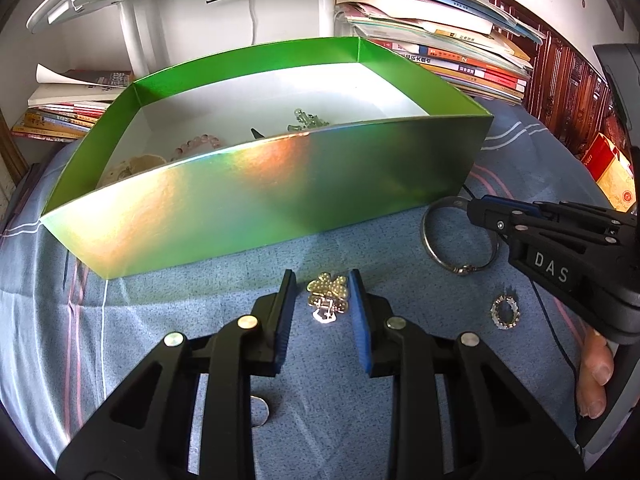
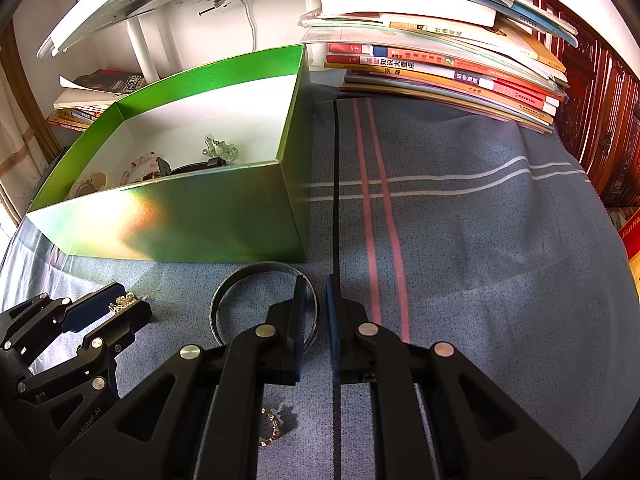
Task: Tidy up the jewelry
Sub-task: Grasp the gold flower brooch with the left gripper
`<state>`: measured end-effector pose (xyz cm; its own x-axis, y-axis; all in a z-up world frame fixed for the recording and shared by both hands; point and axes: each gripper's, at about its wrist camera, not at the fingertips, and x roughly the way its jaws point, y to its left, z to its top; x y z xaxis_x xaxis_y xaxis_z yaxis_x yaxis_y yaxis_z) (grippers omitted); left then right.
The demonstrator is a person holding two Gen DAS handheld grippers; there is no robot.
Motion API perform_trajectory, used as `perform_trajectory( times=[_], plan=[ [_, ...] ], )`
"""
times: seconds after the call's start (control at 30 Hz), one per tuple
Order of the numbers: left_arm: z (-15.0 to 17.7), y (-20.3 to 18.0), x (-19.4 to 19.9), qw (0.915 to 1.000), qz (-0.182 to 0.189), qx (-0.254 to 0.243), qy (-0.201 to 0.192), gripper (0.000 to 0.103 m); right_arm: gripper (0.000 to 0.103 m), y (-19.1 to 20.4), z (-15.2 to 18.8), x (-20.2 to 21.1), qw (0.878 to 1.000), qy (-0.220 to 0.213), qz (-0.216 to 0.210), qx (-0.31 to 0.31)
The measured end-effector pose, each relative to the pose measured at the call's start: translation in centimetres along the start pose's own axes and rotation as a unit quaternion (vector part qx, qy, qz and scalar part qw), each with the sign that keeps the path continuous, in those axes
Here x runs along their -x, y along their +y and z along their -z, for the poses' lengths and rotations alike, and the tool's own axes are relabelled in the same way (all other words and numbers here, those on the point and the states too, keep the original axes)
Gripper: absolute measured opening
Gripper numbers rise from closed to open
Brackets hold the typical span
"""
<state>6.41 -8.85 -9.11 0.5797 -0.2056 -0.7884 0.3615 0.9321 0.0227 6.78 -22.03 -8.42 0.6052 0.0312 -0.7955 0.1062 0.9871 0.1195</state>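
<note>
The left gripper (image 1: 322, 280) hangs low over the blue striped cloth (image 1: 360, 380) with its blue-padded fingers apart, one on each side of a gold flower-shaped brooch with a silver clasp (image 1: 327, 297). The right pad sits just beside the brooch's edge; whether it touches cannot be told, and the left pad stands clear of it. In the right wrist view the brooch (image 2: 123, 303) shows as a small gold cluster between those fingers (image 2: 90, 308).

The right gripper (image 2: 316, 292) has its fingers only a narrow gap apart, set astride the far-right rim of a thin silver metal bangle (image 2: 224, 292) that lies flat on the cloth. The rim passes between the pads, but a firm grip cannot be told. From the left wrist view, the gripper's tip (image 1: 474, 210) meets the bangle (image 1: 430, 242) at its upper edge.

A small sparkling stone-set ring (image 1: 505, 312) lies on the cloth near the bangle, beneath the right gripper.

Behind both stands an open shiny green cardboard box (image 1: 240, 208) with a white inside, holding a pink bead bracelet (image 2: 138, 168), pale green earrings (image 2: 220, 148) and other pieces at its left end. Stacked books (image 2: 440, 68) sit beyond.
</note>
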Motion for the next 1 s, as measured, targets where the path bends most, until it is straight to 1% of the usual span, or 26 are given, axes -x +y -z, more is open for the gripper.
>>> perform_trajectory(
  times=[0.07, 0.13, 0.3, 0.4, 0.47, 0.63, 0.73, 0.8, 0.87, 0.9, 0.97, 1.0],
  plan=[
    [0.0, 0.0, 0.0, 1.0, 0.0, 0.002, 0.001, 0.028, 0.011, 0.0, 0.0, 0.0, 1.0, 0.0, 0.0, 0.0],
    [0.1, 0.4, 0.1, 1.0, 0.003, 0.008, 0.003, 0.031, 0.011, 0.0, 0.0, 0.0, 1.0, 0.0, 0.0, 0.0],
    [0.1, 1.6, 0.2, 0.9988, 0.03, 0.038, 0.007, 0.033, 0.011, -0.2, 0.0, 0.0, 1.0, 0.001, -0.003, -0.007],
    [0.2, 1.5, 0.2, 0.9987, 0.035, 0.036, 0.007, 0.039, 0.011, -0.5, 0.0, 0.1, 1.0, 0.003, -0.006, -0.013],
    [0.2, 1.4, 0.3, 0.9985, 0.044, 0.033, 0.007, 0.047, 0.011, -0.7, 0.0, 0.1, 1.0, 0.004, -0.009, -0.017],
    [0.2, 0.7, 0.2, 0.999, 0.041, 0.018, 0.005, 0.053, 0.013, -0.8, 0.1, 0.4, 1.0, 0.0, -0.006, -0.016],
    [0.2, 0.3, 0.0, 0.9995, 0.03, 0.008, 0.003, 0.052, 0.013, -0.7, 0.1, 0.4, 1.0, -0.001, -0.008, -0.015],
    [0.1, 0.1, -0.1, 0.9999, 0.016, 0.003, 0.0, 0.048, 0.013, -0.7, 0.1, 0.4, 1.0, 0.0, -0.006, -0.01],
    [0.0, 0.2, -0.2, 1.0, 0.008, 0.005, -0.001, 0.04, 0.013, -0.4, 0.1, 0.4, 1.0, 0.0, -0.006, -0.003],
    [-0.1, 0.4, -0.2, 0.9999, 0.005, 0.009, -0.002, 0.038, 0.011, -0.3, 0.2, 0.3, 1.0, 0.002, -0.005, 0.002],
    [-0.1, 0.6, -0.2, 0.9999, 0.001, 0.014, -0.002, 0.032, 0.005, 0.1, 0.3, 0.2, 1.0, 0.004, 0.0, 0.011],
    [-0.1, 0.7, -0.2, 0.9999, -0.001, 0.015, -0.002, 0.031, 0.005, 0.3, 0.3, 0.2, 1.0, 0.004, -0.001, 0.013]
  ],
)
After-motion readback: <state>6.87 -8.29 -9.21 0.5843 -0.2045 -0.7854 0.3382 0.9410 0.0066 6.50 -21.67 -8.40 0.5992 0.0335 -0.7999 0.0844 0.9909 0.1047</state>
